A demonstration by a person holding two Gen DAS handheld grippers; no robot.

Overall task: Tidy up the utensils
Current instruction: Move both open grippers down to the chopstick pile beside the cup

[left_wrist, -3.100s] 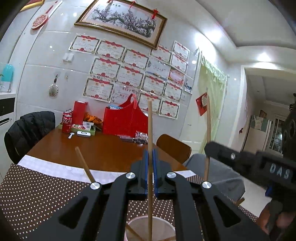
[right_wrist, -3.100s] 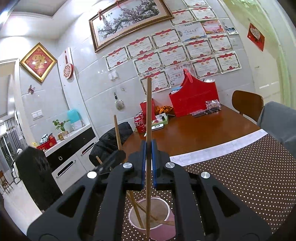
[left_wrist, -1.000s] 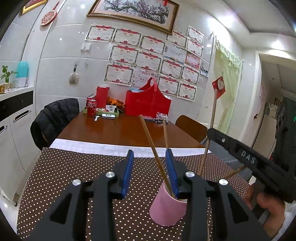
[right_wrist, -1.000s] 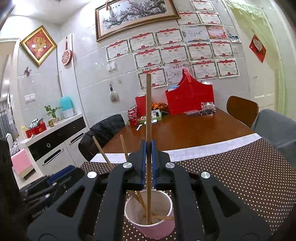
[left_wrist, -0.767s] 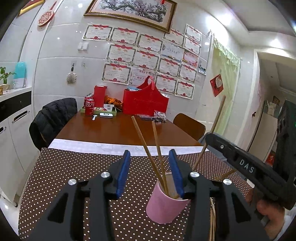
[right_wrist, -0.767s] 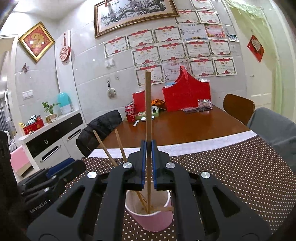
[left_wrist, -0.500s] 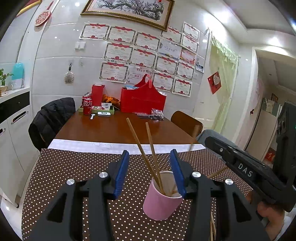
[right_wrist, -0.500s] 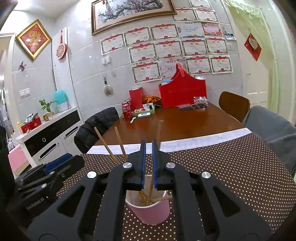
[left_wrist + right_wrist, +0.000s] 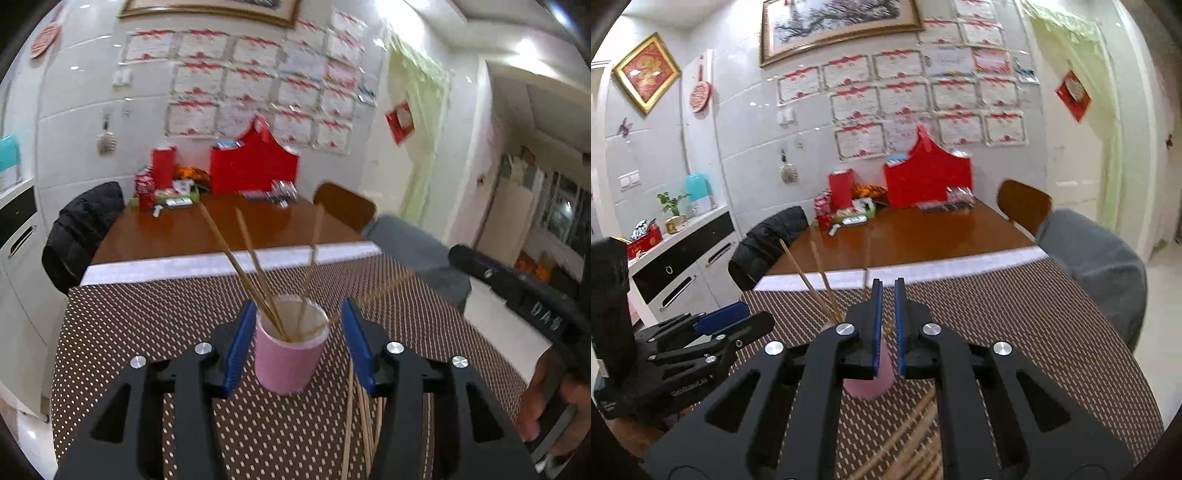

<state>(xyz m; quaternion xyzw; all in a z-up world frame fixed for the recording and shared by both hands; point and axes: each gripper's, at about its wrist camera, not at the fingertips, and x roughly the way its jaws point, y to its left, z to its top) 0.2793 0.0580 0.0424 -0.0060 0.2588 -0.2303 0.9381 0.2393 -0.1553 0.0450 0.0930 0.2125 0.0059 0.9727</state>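
A pink cup (image 9: 290, 360) stands on the dotted brown tablecloth and holds several wooden chopsticks (image 9: 251, 273) that lean out of its mouth. My left gripper (image 9: 297, 345) is open, its blue pads on either side of the cup without touching it. More loose chopsticks (image 9: 364, 417) lie on the cloth to the right of the cup. In the right wrist view my right gripper (image 9: 887, 325) has a narrow gap between its pads and holds nothing; the cup (image 9: 870, 386) sits just behind and below its fingers, loose chopsticks (image 9: 908, 443) below it.
The brown dotted tablecloth (image 9: 155, 314) covers the near table; bare wooden table (image 9: 207, 229) beyond carries a red bag (image 9: 255, 166), cans and boxes. A black jacket on a chair (image 9: 79, 229) is left, a grey chair (image 9: 1097, 258) right.
Both grippers let go of their chopsticks, which now stand in the cup. My right gripper has pulled back and tilted down. My left gripper has moved in around the cup.
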